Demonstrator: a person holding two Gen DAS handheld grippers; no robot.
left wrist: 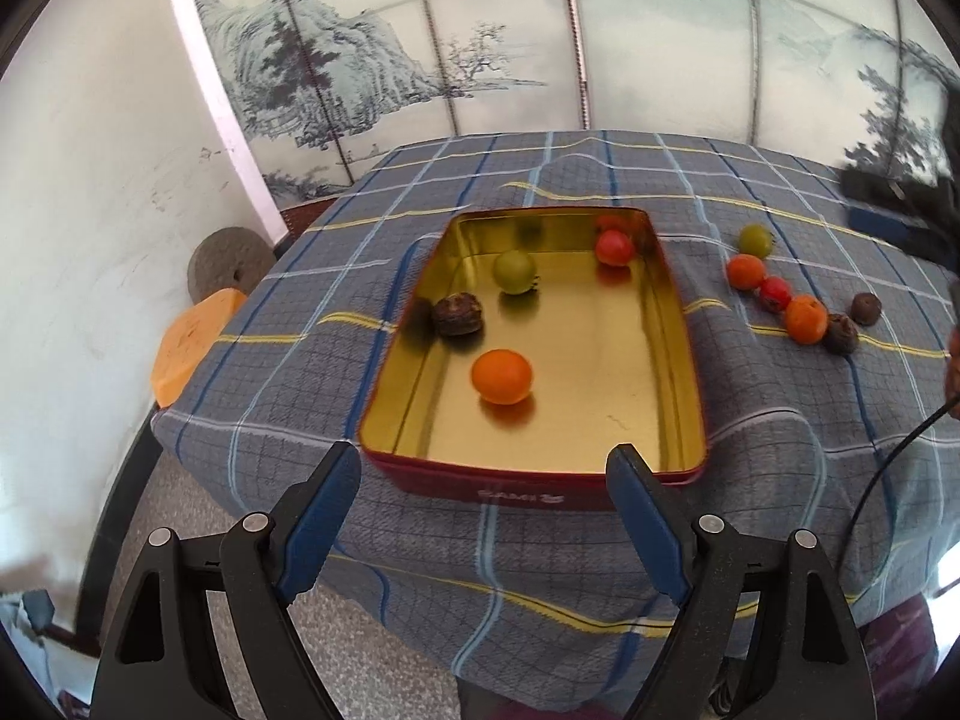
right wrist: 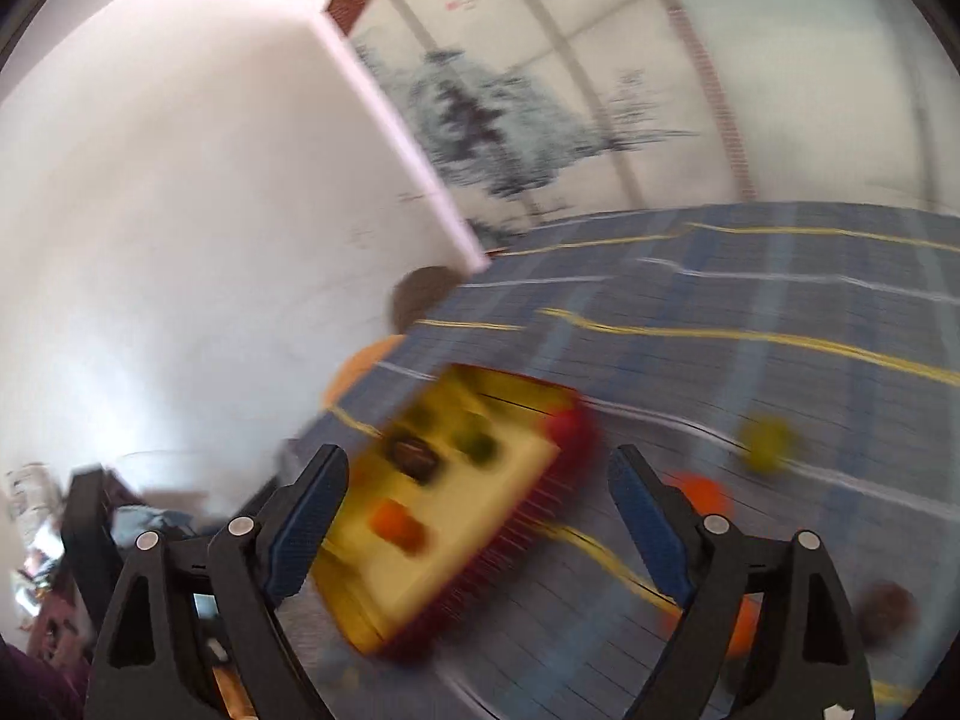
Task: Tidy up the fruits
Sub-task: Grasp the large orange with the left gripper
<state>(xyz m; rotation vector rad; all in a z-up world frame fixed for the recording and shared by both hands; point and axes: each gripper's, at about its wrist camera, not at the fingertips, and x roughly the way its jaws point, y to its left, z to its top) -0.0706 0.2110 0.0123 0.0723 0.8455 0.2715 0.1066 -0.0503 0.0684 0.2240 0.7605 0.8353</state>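
Observation:
A red tin with a gold inside lies on the plaid tablecloth. It holds an orange fruit, a green one, a red one and a dark brown one. Several more fruits lie on the cloth right of the tin, among them a green one and an orange one. My left gripper stands open near the tin's near wall, empty. The right wrist view is blurred: my right gripper is open and empty above the tin, with fruits to its right.
The plaid tablecloth hangs over the near table edge. An orange stool and a round stone sit by the white wall at left. A dark blurred shape is at the right edge. A painted screen stands behind the table.

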